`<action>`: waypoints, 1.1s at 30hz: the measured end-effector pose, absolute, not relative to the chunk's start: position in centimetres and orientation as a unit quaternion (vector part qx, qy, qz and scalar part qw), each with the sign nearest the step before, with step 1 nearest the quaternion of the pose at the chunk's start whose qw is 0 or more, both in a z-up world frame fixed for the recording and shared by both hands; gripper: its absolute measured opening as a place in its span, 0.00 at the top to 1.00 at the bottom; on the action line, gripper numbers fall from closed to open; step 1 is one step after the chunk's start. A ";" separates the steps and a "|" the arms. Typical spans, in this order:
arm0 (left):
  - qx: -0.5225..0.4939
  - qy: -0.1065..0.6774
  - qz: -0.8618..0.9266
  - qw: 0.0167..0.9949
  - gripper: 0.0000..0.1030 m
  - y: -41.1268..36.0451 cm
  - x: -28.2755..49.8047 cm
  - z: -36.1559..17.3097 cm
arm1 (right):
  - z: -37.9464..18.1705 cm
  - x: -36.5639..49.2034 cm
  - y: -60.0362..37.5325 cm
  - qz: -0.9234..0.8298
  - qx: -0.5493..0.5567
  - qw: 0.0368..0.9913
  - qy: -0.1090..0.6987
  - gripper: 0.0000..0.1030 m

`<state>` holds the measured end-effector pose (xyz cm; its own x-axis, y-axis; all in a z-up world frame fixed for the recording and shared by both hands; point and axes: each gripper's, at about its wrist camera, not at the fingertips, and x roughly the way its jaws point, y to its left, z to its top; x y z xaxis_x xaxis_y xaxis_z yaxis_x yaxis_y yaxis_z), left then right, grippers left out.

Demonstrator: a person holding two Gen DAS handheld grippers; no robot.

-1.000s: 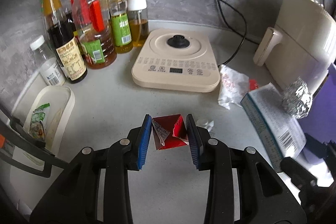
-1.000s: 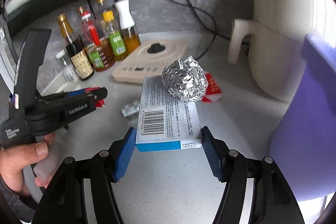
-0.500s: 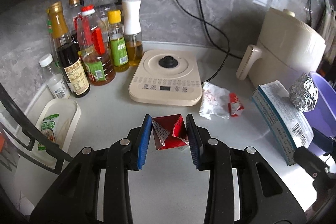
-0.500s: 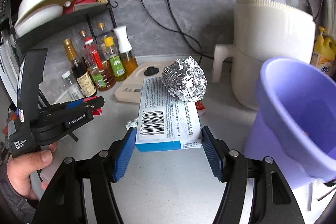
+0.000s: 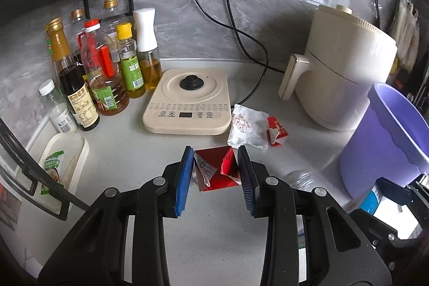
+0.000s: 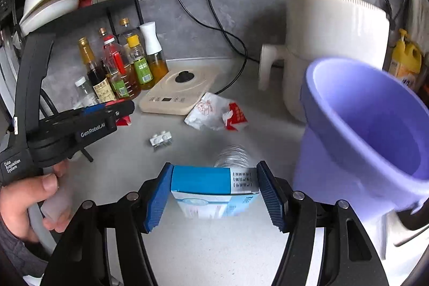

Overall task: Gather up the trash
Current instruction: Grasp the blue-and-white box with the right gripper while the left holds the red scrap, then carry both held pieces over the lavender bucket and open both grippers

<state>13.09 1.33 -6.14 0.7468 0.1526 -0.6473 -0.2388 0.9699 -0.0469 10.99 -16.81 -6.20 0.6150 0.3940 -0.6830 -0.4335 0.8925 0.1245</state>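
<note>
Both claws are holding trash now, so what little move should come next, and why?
Probably carry the right claw sideways over the purple plastic bucket and let go. It already grips the blue and white cardboard box, and the bucket's open mouth sits just beside it. The left claw holds the red paper carton further away.

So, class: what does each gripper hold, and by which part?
Left gripper: a red carton scrap, pinched by its two side edges. Right gripper: a blue-and-white box, clamped across its two narrow sides.

Both wrist cameras looked down along their fingers from close above the counter [image 5: 112,152], sharing the hob [image 5: 187,101], bottles [image 6: 118,69] and purple bucket [image 6: 375,130].
</note>
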 end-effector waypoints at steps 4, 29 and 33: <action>-0.068 0.344 0.107 0.930 0.67 1.7 13.2 -6.4 | -5.9 10.5 -16.6 0.236 -0.028 0.902 0.361 0.40; -0.046 0.274 0.055 0.959 0.67 -3.4 15.0 -0.2 | 4.3 10.1 -21.6 0.195 0.001 0.952 0.234 0.40; -0.042 0.261 0.041 0.964 0.67 -4.9 15.0 1.1 | 5.8 9.6 -22.8 0.197 0.010 0.956 0.219 0.40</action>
